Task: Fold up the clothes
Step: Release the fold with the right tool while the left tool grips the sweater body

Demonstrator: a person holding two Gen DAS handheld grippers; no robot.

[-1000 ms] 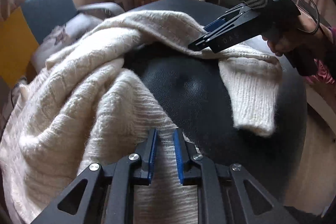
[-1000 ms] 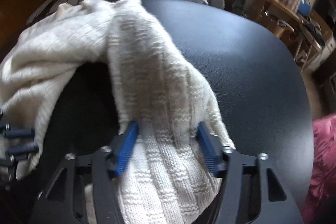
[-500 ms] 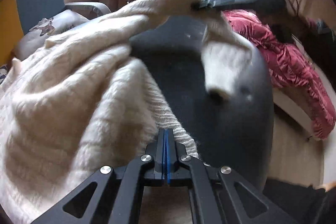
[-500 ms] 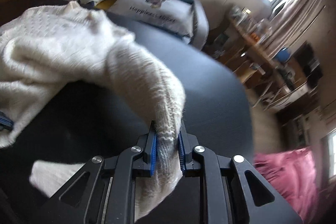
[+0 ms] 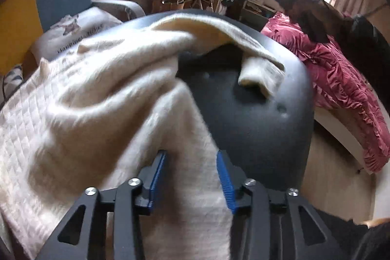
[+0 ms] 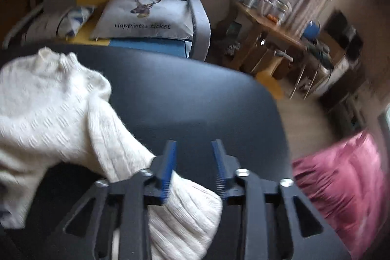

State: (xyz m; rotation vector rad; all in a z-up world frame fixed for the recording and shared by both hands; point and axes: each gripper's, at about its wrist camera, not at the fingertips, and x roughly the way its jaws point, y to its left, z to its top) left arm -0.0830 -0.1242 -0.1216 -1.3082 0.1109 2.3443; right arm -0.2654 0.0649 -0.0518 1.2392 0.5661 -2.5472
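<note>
Both of your grippers are letting go at once. Half a second ago the left gripper [image 5: 192, 177] was pinched flat on the cream cable-knit sweater [image 5: 92, 109] and the right gripper [image 6: 192, 167] was clamped on its sleeve; now the jaws of each are opening. In the left wrist view the blue pads stand wide with the knit bunched between them, hardly pressed if at all. In the right wrist view the jaws stand at a moderate gap; the ribbed sleeve cuff [image 6: 185, 218] has slipped down under the left finger and nothing is pinched between the pads.

The sweater lies on the dark rounded leather-look desk [image 6: 195, 99], heaped toward the left side of it, with one sleeve arched across the top and its end drooping onto the bare dark surface. The sleeve you lifted has dropped back instead of being carried over the body, so I judge this fold pass unfinished: the garment is rumpled, not squared.

The blue armchair with the grey printed cushion [image 6: 146, 18] sits beyond the desk and the pink ruffled bedspread [image 5: 341, 89] lies off to the right, both clear of the work. Regrip the cuff cleanly before drawing the sleeve inward.
</note>
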